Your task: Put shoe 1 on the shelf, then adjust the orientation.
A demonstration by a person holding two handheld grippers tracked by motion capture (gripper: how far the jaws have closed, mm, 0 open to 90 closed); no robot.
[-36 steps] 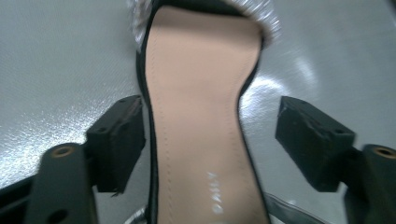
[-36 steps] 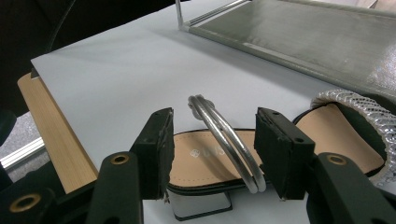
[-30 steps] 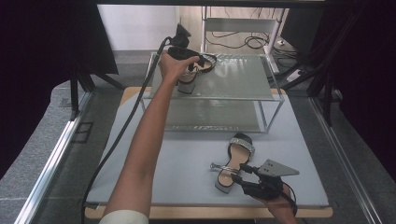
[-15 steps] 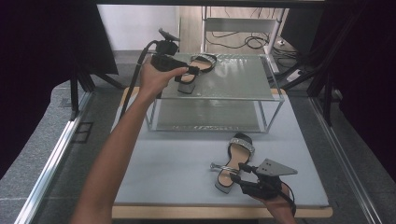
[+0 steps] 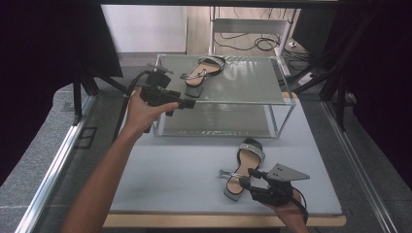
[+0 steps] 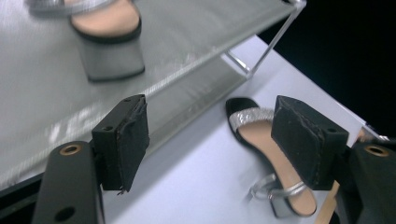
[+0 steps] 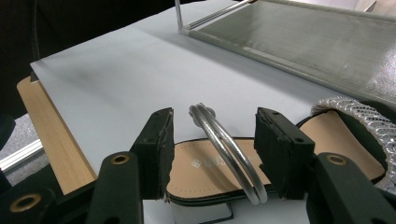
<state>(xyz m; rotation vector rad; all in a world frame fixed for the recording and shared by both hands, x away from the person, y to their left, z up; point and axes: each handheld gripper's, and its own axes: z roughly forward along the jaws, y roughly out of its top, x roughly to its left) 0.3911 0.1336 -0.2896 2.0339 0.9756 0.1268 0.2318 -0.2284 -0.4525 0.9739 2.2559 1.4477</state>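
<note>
Left gripper: drawn back from shelved sandal, jaws empty, just narrowed slightly, still apart | Right gripper: jaws spread, unmoved, second sandal's ankle strap between them, ungripped | One placed, one remaining.

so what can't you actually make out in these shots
- Sandal on the shelf: left gripper view, toe end cut off by the top edge, blurred.
- Sandal on the table: right gripper view, heel hidden behind the right gripper.
- Same sandal's insole print: too small to read.
</note>
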